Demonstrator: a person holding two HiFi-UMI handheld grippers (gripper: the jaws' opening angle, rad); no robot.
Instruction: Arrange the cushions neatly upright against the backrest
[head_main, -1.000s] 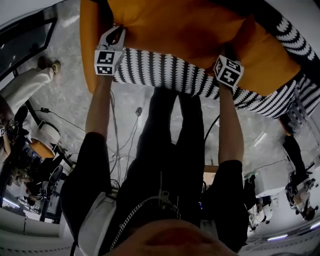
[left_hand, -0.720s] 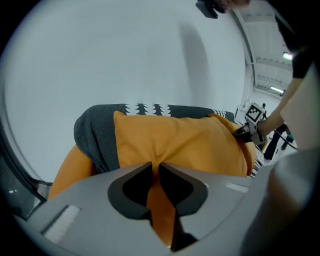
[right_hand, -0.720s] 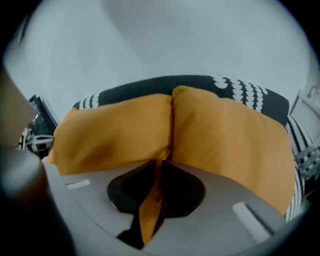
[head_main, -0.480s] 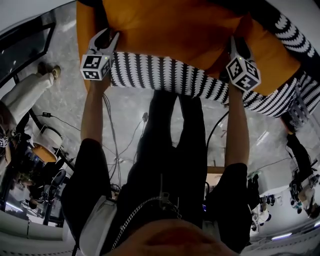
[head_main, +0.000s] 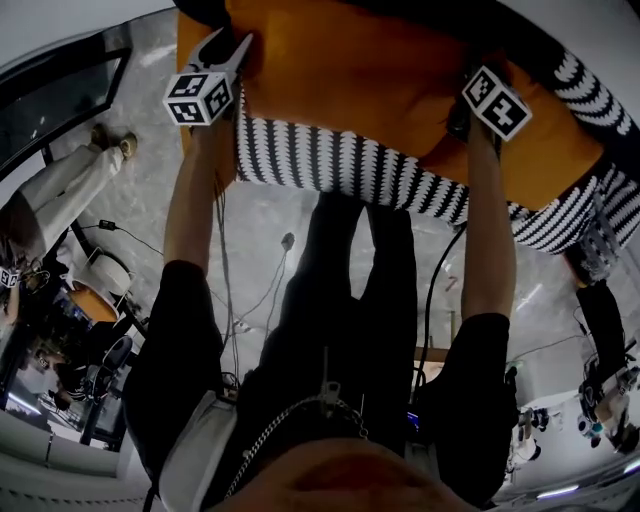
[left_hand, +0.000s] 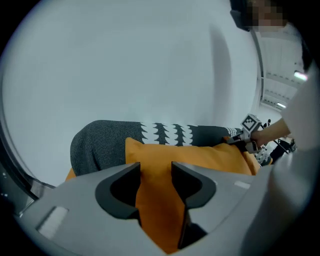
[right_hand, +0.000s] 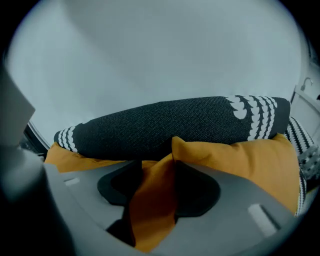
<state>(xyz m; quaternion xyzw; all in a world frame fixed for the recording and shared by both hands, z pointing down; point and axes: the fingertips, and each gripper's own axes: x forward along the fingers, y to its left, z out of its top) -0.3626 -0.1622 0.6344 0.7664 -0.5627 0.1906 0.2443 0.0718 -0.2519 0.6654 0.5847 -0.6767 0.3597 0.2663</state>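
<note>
Two grippers reach to the same orange cushion (head_main: 370, 70), one at each of its near corners. The left gripper (left_hand: 156, 169) has just been opening its jaws. They now stand well apart, with a fold of the orange cover between them, and the pads look loose on it rather than pinching. The right gripper (right_hand: 174, 172) has likewise just been opening. Its jaws are wide too, and a peak of the same orange fabric rises through the gap.

In both gripper views the orange cushion lies low and broad. A dark grey cushion (right_hand: 175, 122) with white scalloped bands at its ends lies directly behind it, touching along its far edge, in front of a pale wall (left_hand: 125, 65).

From the head view a black-and-white patterned cushion (head_main: 340, 160) runs along the orange one's near edge. It may be the seat's front rather than a loose cushion, as the angle is too steep to tell. Below it, cables trail across the grey floor (head_main: 270, 220).
</note>
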